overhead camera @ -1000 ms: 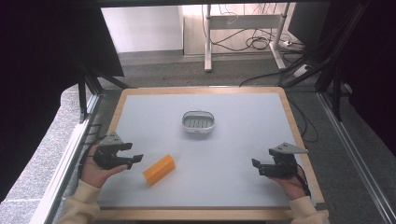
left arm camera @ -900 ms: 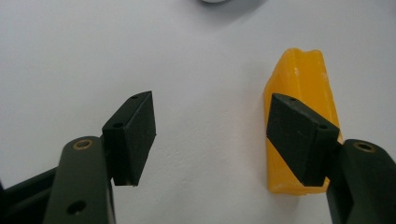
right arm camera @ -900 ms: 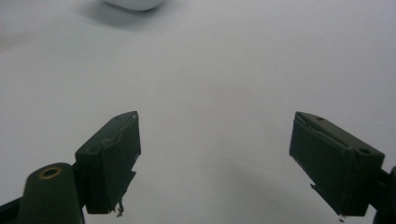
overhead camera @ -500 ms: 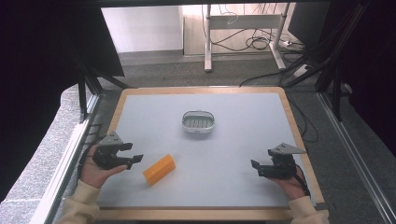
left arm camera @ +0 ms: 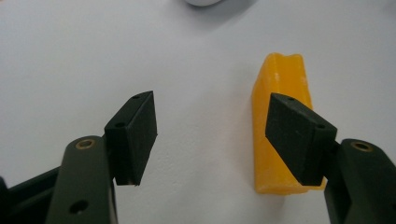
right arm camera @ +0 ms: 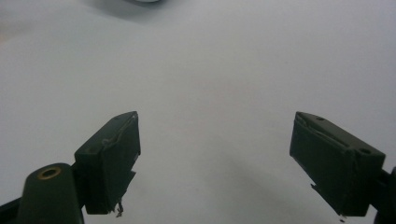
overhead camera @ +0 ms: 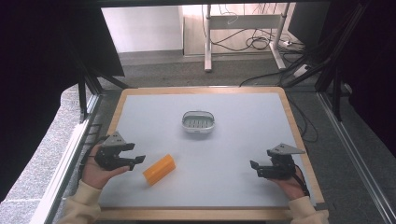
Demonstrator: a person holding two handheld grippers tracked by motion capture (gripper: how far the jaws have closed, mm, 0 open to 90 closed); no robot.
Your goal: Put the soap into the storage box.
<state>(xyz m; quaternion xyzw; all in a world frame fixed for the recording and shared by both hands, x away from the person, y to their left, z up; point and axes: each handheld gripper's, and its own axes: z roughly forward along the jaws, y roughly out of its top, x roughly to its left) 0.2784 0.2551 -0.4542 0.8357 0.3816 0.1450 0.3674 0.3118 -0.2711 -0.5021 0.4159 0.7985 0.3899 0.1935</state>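
The orange block [overhead camera: 159, 169] lies flat on the near-left part of the grey table [overhead camera: 243, 140], well short of the small white dish [overhead camera: 199, 122] at mid-table. The left gripper [overhead camera: 138, 160] sits just beside it, jaws apart and empty; in the left gripper view the block [left arm camera: 279, 116] lies off to one side, behind one jaw rather than between the two. This looks like the approach before a grasp: next the hand must shift sideways to straddle the block. The right gripper [overhead camera: 253, 165] rests apart, jaws wide, holding nothing.

Both tongs [overhead camera: 138, 160] [overhead camera: 255, 165] agape, empty
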